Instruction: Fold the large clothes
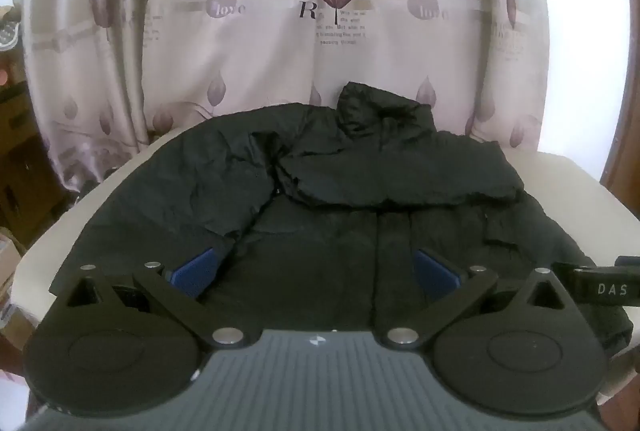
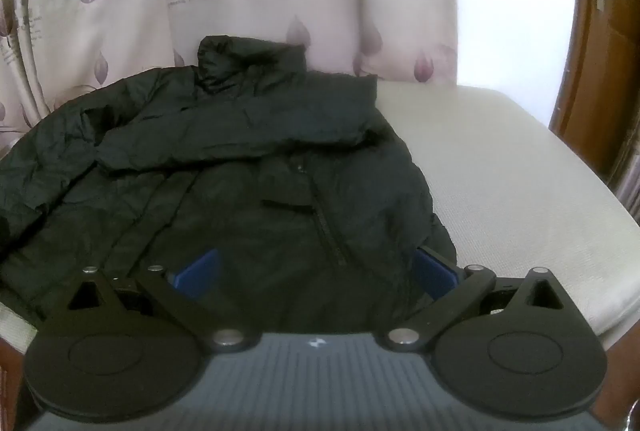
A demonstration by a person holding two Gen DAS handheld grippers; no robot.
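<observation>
Both grippers have their jaws spread as wide as they go, and nothing is held between the blue pads. The left gripper (image 1: 316, 271) hangs over the lower front of the black jacket (image 1: 320, 199), near the zip line in the middle, and the right gripper (image 2: 316, 271) hangs over the side with the chest pocket, close to the hem. The jacket lies face up on a pale cushioned surface (image 2: 500, 167), with the collar standing at the far end and both sleeves already laid across the chest. Behind it hangs a curtain (image 1: 280, 31) with a leaf print. To my judgement, the step in hand is to take the hem and bring it up toward the collar. To do it well, each gripper should close on the hem edge near its own corner, catching both layers of the puffy cloth, and then both should lift together so the crossed sleeves do not slide out.
</observation>
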